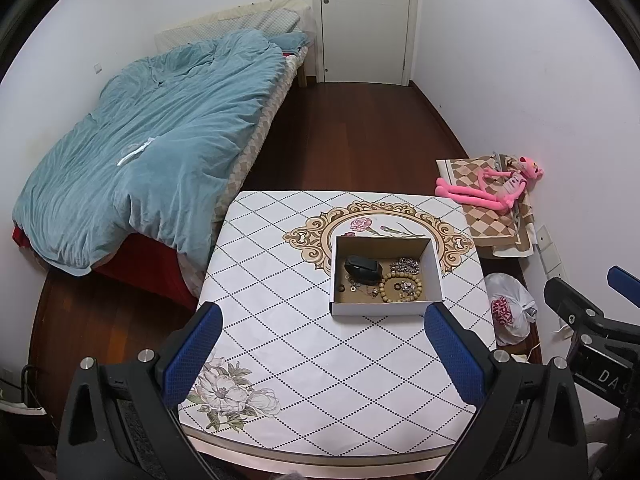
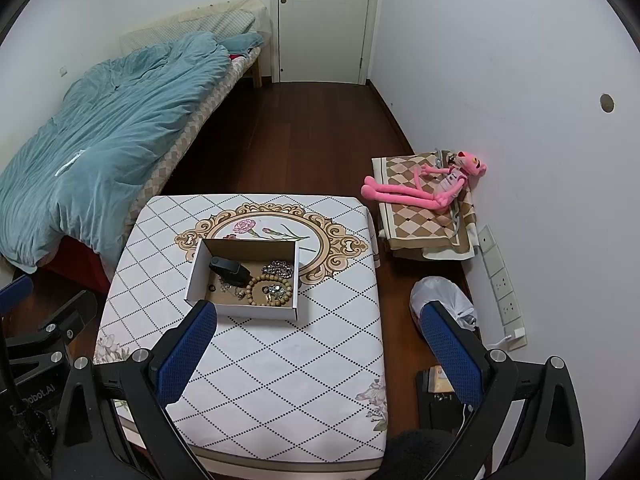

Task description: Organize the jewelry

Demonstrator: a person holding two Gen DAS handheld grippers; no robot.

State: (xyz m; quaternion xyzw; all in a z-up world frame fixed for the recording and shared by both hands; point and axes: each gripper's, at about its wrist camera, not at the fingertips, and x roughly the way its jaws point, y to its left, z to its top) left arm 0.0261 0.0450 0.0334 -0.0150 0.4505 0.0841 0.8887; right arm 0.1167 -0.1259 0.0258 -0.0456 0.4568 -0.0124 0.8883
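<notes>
A white cardboard box [image 1: 384,308] with a brown floor stands on the patterned table [image 1: 280,340]. Inside lie a black pouch [image 1: 362,269], a wooden bead bracelet [image 1: 402,287], a silver chain bracelet [image 1: 405,266] and small rings and chains. The box also shows in the right wrist view [image 2: 256,311], with the pouch [image 2: 229,270] and bead bracelet [image 2: 270,289]. My left gripper [image 1: 324,354] is open and empty, above the table in front of the box. My right gripper [image 2: 316,354] is open and empty, above the table's right front, the box near its left finger.
A bed with a blue duvet [image 1: 152,136] stands to the left. A pink plush toy [image 1: 492,188] lies on folded checked cloth to the right. A white plastic bag [image 1: 510,308] sits on the floor by the wall sockets [image 2: 500,280]. A closed door [image 1: 364,20] is at the back.
</notes>
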